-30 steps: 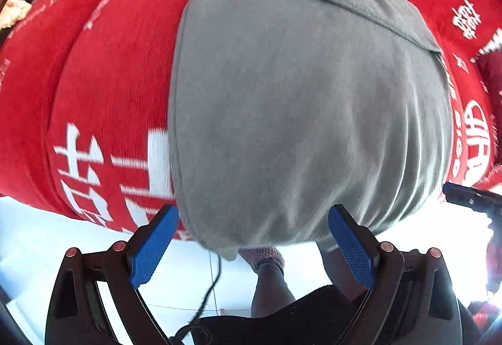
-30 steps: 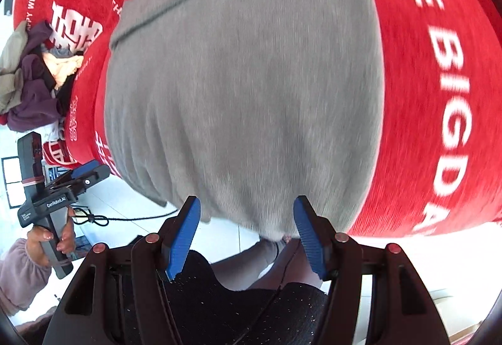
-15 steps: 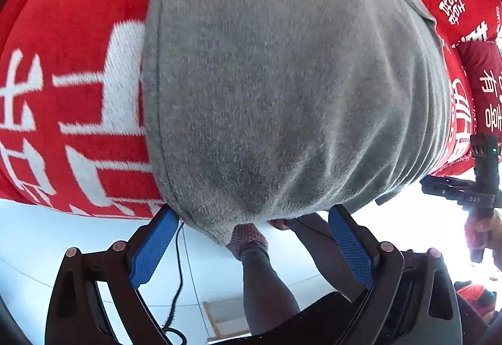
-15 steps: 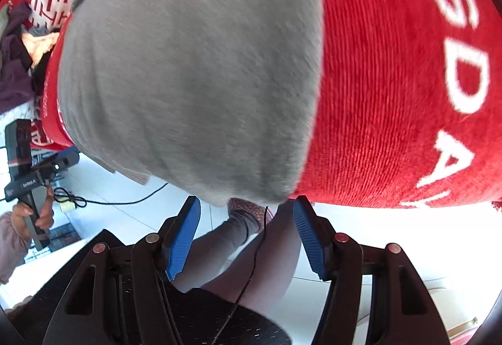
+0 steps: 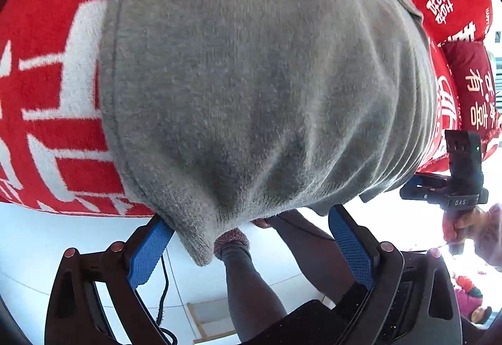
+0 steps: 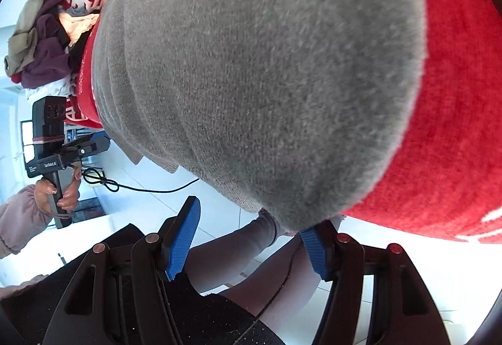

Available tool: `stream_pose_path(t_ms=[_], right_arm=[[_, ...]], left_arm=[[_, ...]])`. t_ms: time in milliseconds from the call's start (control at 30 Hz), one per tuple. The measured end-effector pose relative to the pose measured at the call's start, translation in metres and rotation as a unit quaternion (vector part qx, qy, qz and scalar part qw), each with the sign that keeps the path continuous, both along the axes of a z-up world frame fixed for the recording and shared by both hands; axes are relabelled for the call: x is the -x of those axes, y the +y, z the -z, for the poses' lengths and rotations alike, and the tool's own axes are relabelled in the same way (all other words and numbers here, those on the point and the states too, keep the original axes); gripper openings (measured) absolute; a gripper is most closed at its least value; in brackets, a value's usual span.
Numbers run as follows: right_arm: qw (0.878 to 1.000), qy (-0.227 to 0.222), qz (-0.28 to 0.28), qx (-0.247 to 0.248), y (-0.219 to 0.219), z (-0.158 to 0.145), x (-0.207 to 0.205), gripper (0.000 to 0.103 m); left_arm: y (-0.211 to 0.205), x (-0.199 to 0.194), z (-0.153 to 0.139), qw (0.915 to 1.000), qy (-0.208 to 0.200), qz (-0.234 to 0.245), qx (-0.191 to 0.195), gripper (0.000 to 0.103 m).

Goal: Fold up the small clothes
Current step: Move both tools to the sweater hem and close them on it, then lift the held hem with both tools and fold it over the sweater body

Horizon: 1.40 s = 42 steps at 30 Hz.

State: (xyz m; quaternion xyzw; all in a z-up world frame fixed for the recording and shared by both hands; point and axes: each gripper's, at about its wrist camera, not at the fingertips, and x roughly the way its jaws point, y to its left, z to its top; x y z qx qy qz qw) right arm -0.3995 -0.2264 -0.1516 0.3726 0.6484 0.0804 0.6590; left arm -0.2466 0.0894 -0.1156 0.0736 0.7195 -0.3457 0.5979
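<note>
Lettering "THE BIGDAY" marks the red cloth (image 5: 47, 131) beyond your left gripper (image 5: 251, 247) and right gripper (image 6: 248, 238), both with jaws apart, while the grey garment (image 5: 260, 87) now hangs nearer, its hem between each pair.

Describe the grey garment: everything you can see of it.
The grey garment is a soft, fuzzy knit, plain with no print. It lies spread on the red printed cloth, its near edge hanging over the front of the surface in soft vertical folds. A stitched hem runs down one side, and a seam crosses the far end. A corner droops between the open blue pads of the left gripper; the right gripper stands open at the other corner, neither clamping it.
</note>
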Motion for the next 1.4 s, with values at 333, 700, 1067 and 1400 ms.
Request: stream_pose_path(t_ms=[333,700,1067,1400], right_arm=[[0.993,0.028,0.105,-0.053,-0.029,0.013,0.014,0.012],[0.985,-0.028,0.141,-0.092,-0.025,-0.043,0.029,0.011],[0.967,-0.109,0.202,-0.106,-0.027,-0.110,0.004,0.011],[0.948,-0.192,0.221,-0.122,-0.075,-0.156,-0.052,0.011]], left_arm=[[0.005,0.012,0.011,0.9997,0.023,0.006,-0.006,0.025],[0.017,-0.004,-0.054,0.9965,0.022,-0.024,0.077,0.013],[0.021,-0.053,-0.112,0.9892,-0.014,-0.036,0.141,0.013],[0.001,-0.121,-0.155,0.9772,-0.060,-0.086,0.184,0.013]])
